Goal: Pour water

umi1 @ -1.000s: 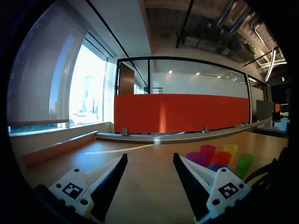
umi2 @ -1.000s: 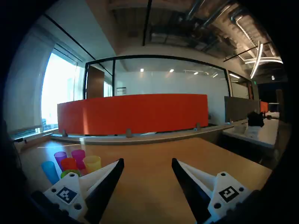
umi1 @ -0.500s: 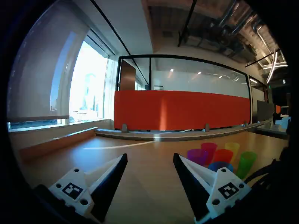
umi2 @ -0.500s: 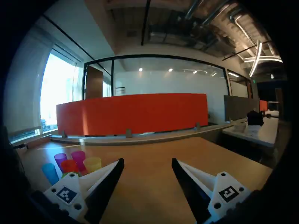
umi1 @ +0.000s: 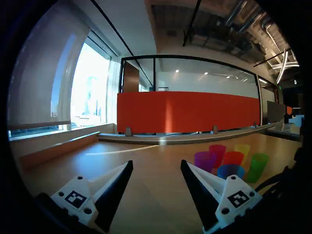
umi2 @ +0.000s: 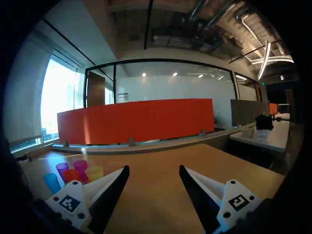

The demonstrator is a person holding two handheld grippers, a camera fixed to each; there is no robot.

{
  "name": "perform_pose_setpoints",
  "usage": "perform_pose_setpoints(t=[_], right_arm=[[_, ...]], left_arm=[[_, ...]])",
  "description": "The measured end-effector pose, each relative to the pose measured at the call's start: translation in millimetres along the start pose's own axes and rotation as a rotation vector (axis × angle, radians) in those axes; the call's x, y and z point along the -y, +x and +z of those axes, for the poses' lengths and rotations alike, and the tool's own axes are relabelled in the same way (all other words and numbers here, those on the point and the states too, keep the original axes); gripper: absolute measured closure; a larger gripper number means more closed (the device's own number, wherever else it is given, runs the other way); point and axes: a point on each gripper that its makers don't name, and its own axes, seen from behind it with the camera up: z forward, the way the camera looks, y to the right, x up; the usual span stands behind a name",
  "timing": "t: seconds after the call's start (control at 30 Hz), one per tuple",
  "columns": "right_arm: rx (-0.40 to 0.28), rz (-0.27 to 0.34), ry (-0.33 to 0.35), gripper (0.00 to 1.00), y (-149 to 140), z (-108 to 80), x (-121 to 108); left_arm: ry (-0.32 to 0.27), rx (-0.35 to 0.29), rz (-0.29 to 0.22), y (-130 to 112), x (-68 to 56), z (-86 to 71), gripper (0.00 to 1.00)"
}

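Cups [umi1: 233, 158] of coloured plastic stand upright in a tight cluster on the wooden bench [umi1: 156, 154]. In the left gripper view they sit ahead and to the right of the left claw [umi1: 156, 183]. The blue cup [umi1: 230, 171] is nearest and partly hidden behind the claw's right finger. The green cup [umi1: 258, 165] is at the cluster's right edge.

The left claw is wide open and holds nothing, with bare wood showing between its fingers. In the right gripper view the cups [umi2: 71, 175] lie low on the left, just beyond the left finger of the right claw [umi2: 154, 187]. That claw also gapes empty over the bench.

An orange partition [umi1: 187, 113] runs along the far edge of the bench. A glass wall rises behind it, and a bright window [umi1: 87, 97] is at the left.
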Motion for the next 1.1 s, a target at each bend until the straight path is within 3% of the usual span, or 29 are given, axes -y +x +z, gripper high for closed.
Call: perform_pose_setpoints(t=[0.4,0.7,1.1], right_arm=[[-0.017,-0.004,0.016,0.01,1.0,-6.0,-0.3],[-0.065,-0.012,0.011,0.01,11.2,-10.6,-16.4],[-0.088,-0.008,0.079,0.01,13.5,5.4,-2.0]], left_arm=[[-0.011,0.003,0.003,0.3,-2.0,-0.3,0.10],[-0.010,0.004,0.004,0.7,-1.3,-0.3,0.10],[-0.010,0.004,0.004,1.4,-1.5,-0.3,0.09]])
